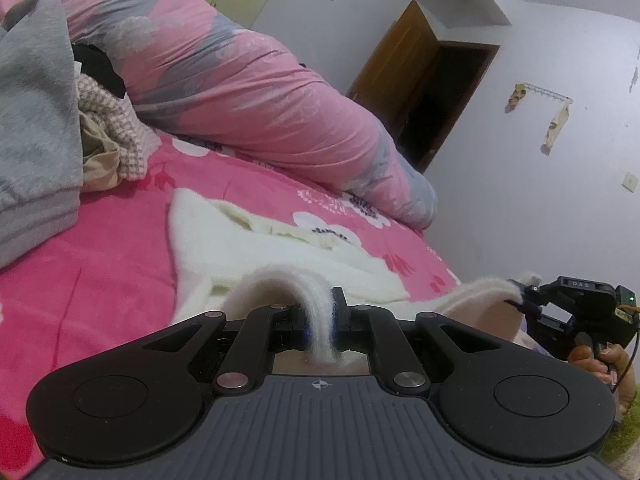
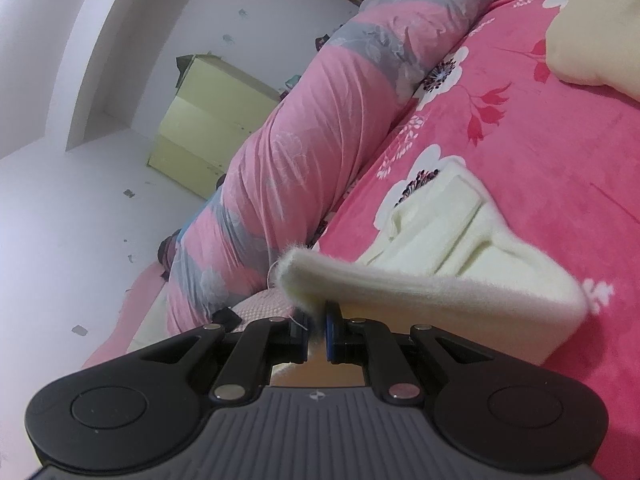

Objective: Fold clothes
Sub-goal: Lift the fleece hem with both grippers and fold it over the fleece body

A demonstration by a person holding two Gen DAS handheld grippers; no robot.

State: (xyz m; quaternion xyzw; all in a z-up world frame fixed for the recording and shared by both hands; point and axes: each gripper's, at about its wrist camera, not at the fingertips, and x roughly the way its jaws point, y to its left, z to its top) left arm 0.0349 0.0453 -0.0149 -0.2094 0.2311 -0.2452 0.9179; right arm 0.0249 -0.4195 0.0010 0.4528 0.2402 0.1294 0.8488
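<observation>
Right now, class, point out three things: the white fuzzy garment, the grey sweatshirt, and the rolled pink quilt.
white fuzzy garment (image 1: 224, 240): left wrist view, flat part on the bed.
grey sweatshirt (image 1: 36, 128): left wrist view, middle of its body.
rolled pink quilt (image 2: 288, 152): right wrist view, middle of the roll.

white garment (image 1: 224, 240): fuzzy, fleecy knit cloth
bedsheet (image 1: 120, 248): plush matt pink fabric
quilt (image 1: 248, 92): smooth, faintly sheened cloth
left gripper (image 1: 320, 320): matt black plastic, shiny metal pins
door (image 1: 394, 64): brown wood
</observation>
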